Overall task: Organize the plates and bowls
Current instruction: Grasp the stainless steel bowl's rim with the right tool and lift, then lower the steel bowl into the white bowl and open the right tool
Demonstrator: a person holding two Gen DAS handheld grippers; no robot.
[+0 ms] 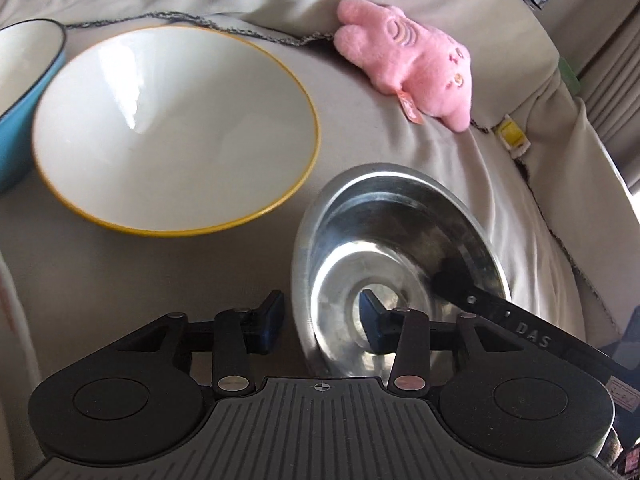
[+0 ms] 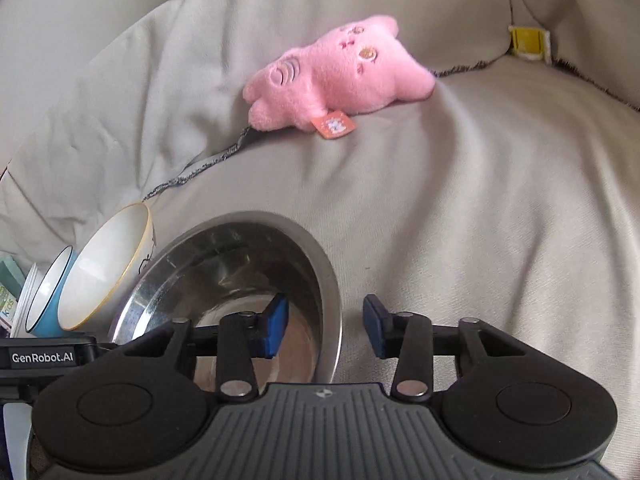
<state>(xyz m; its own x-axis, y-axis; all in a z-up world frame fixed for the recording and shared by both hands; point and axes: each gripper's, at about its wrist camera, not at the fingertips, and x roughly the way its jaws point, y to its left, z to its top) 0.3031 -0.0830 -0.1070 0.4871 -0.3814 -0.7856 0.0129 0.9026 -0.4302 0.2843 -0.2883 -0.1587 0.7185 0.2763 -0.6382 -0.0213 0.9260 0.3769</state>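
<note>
My left tongs [image 1: 322,322] are straddling the near rim of the steel bowl [image 1: 400,248], one pad [image 1: 272,320] outside and the other inside; the pads are standing apart, not pressing the metal. My right tongs [image 2: 326,330] are straddling the same bowl's opposite rim [image 2: 332,320], their jaws likewise apart with a gap on either side of the wall. The bowl is sitting on a beige cloth-covered sofa [image 2: 480,220]. Just beyond it to my left, a white bowl [image 1: 172,132] with a yellow rim is lying beside a blue bowl [image 1: 20,100], the two touching. Farther back, a pink plush toy [image 2: 340,76] is resting against the cushion, well apart from the bowls.
</note>
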